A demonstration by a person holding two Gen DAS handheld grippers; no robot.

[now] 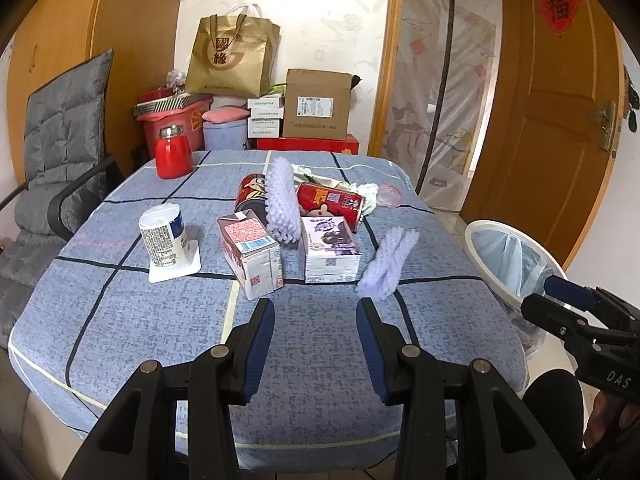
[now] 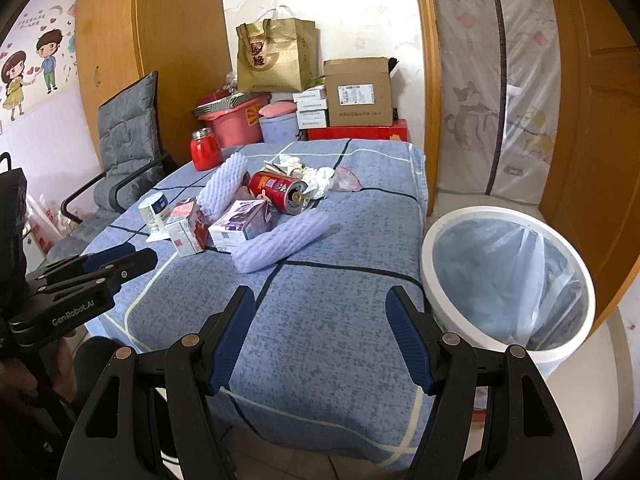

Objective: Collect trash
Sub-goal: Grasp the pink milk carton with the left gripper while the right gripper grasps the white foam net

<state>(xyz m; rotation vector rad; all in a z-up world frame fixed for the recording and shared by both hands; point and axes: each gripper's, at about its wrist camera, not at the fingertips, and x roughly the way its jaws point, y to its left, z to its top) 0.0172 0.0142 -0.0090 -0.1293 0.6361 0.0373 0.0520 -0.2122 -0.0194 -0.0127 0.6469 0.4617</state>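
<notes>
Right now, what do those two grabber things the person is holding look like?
Both look alike. The left gripper has chunky black plastic arms, round metal pins at the joints and two dark blue ribbed pads. White letters reading GenRobot.AI run along its side in the right wrist view. The right gripper is built the same, with white letters DAS on its side in the left wrist view.

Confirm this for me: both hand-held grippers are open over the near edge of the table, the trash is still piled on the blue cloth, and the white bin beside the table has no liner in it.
One thing is wrong: the white bin does have a liner, a thin translucent bag, seen best in the right wrist view. The rest holds: the left hand-held gripper and right hand-held gripper are open, and the trash, such as the red can, lies on the blue cloth.
</notes>
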